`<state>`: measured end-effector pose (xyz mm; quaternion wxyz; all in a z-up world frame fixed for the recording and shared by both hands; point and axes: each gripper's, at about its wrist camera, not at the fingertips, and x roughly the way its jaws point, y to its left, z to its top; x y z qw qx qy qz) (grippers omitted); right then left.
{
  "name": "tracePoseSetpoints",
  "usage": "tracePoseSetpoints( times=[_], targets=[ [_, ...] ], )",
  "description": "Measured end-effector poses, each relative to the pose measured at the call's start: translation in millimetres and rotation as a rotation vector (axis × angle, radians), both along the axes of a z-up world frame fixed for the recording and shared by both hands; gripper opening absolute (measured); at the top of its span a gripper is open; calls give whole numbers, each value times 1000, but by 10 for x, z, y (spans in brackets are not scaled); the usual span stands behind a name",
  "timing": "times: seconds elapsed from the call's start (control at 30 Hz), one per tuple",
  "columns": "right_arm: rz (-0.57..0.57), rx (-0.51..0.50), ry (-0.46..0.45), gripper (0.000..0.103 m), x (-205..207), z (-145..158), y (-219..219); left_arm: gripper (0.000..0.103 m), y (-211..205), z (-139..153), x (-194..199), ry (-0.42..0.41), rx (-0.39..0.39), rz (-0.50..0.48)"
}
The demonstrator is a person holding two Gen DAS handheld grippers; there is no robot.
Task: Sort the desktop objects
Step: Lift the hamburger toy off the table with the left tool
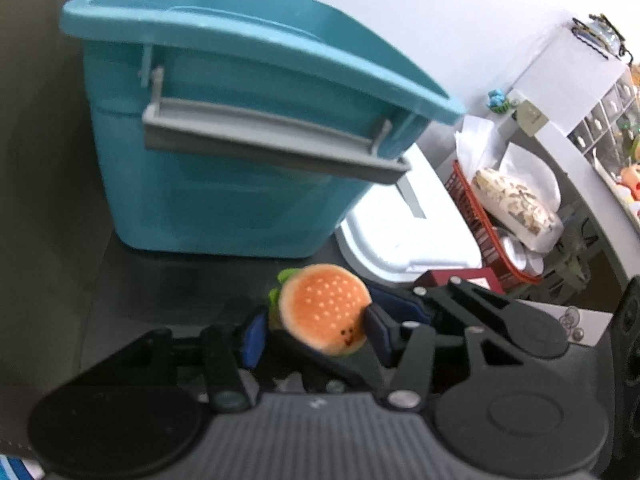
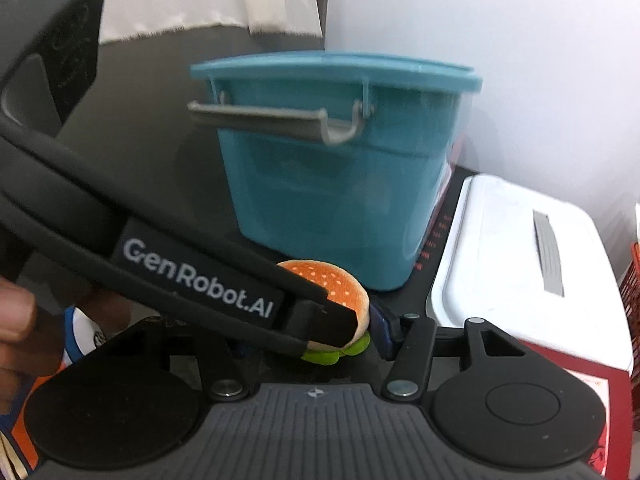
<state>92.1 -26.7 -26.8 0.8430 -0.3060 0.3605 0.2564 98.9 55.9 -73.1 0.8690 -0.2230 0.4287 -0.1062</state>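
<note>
We have the burger toy (image 1: 324, 310) pinched between the blue pads of our left claw (image 1: 316, 328), lifted just in front of the teal bin (image 1: 224, 184). Our right claw (image 2: 308, 336) sits around the same toy, and the left claw crosses in front of it; whether the right one is pressing or merely spread beside it we cannot tell. The bin stands open, its white lid (image 2: 520, 248) lying on the bench (image 2: 160, 92) beside it. We judge the toy still has to go in.

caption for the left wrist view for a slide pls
Left gripper clamps a plush burger in front of an open teal bin, white lid lying beside it.
</note>
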Motion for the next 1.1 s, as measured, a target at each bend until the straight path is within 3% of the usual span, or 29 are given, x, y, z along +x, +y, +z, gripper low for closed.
tracePoseSetpoints(
  times=[0.33, 0.57, 0.87, 1.1],
  targets=[
    [82, -73, -99, 59, -290, 108, -7, 59, -86, 70, -36, -24, 47, -46],
    [168, -158, -156, 59, -389, 72, 33, 59, -41, 18, 31, -13, 37, -42],
    [136, -137, -144, 62, -341, 156, -27, 55, -32, 6, 52, -24, 37, -35],
    [110, -132, -152, 73, -317, 245, -76, 55, -18, 26, 23, -33, 30, -34]
  ],
)
